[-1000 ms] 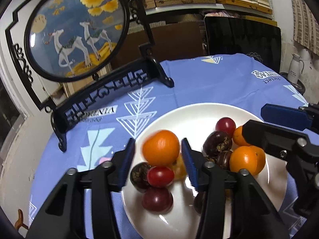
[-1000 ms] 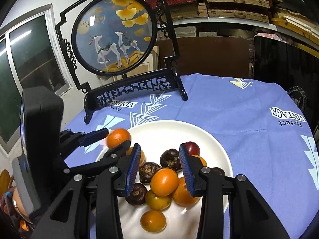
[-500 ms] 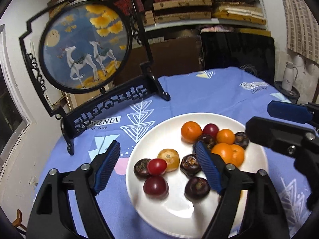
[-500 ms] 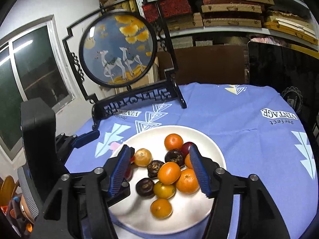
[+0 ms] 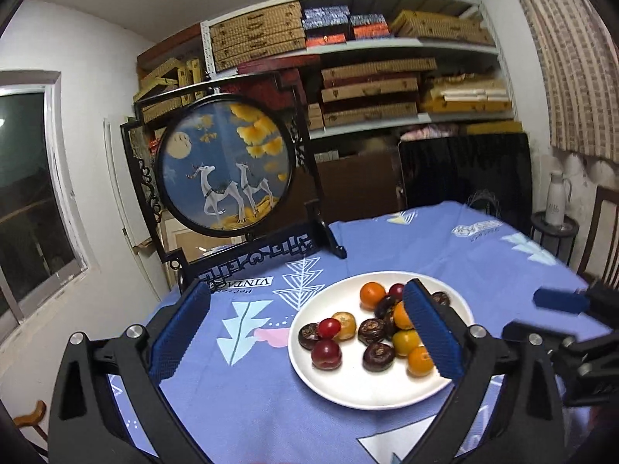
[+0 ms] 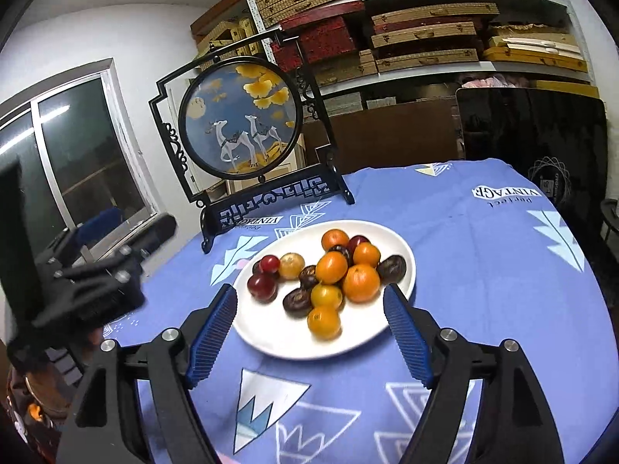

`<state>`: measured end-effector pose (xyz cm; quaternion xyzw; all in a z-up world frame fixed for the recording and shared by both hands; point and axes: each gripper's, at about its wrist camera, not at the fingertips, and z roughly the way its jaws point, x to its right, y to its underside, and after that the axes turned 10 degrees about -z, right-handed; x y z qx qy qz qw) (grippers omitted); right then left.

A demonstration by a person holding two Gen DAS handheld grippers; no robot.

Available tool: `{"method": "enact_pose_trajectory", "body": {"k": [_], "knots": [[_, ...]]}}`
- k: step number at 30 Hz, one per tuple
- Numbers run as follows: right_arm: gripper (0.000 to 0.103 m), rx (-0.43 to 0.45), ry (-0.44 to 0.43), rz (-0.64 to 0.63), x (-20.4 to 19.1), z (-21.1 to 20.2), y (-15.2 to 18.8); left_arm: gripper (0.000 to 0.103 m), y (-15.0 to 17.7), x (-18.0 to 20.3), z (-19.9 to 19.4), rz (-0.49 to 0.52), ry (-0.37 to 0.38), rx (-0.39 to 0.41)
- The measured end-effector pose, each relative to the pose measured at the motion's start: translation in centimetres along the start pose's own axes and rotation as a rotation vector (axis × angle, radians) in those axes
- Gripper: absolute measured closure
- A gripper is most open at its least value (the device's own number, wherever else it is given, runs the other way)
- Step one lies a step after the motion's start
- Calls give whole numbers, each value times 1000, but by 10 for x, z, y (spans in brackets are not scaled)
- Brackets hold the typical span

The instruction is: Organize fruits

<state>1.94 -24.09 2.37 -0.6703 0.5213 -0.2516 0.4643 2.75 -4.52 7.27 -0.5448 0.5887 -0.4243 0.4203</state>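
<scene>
— Jaws: wide or narrow just now?
— Wide on the left gripper (image 5: 305, 288), spread about as far as possible after opening through the last second, with nothing between the pads. Open on the right gripper (image 6: 309, 290) too, somewhat less wide, also just been opening, also empty.
— Change since a second ago?
— Then down low among the fruits (image 6: 329, 270), an orange bracketed by each tool. Now pulled back and clear of the white plate (image 6: 271, 344), with every piece left lying on it. Released, by the look of it, not carried off.
— Meaning for the sorting?
— Probably close to done, or between picks. Oranges (image 6: 361, 282) bunched mostly toward the right half of the plate, red ones (image 6: 263, 284) at the left, dark brown ones (image 6: 296, 301) scattered between. Grouped loosely, not cleanly; hard to call finished.
— Room to move?
— Plenty over the blue tablecloth (image 6: 483, 251) to the right and at the near side of the plate. Less at the back: framed deer screen (image 6: 240, 135) standing upright just behind the plate, feet on the cloth, easy to clip on a long reach. Table edge near at the left, below the window, so no sweeping fruit that way. Also worth minding: left gripper hovering at the left of the right-wrist view, well apart from the right gripper for now, though crowded again on any joint return to the plate
</scene>
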Motion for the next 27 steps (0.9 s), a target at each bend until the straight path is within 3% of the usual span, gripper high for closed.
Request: {"method": "enact_pose_trajectory", "body": {"k": [4, 9, 16, 20, 27], "knots": [[24, 0, 2, -18, -9, -8, 7, 5, 0, -7, -9, -43, 26, -28], [24, 3, 12, -63, -23, -10, 10, 5, 6, -14, -11, -85, -1, -54], [23, -14, 127, -195, -53, -7, 7, 5, 16, -15, -1, -78, -23, -106], [16, -33, 211, -260, -64, 1, 10, 5, 21, -17, 7, -80, -35, -132], [16, -59, 227, -279, -65, 11, 17, 5, 22, -25, 3, -96, -33, -86]]}}
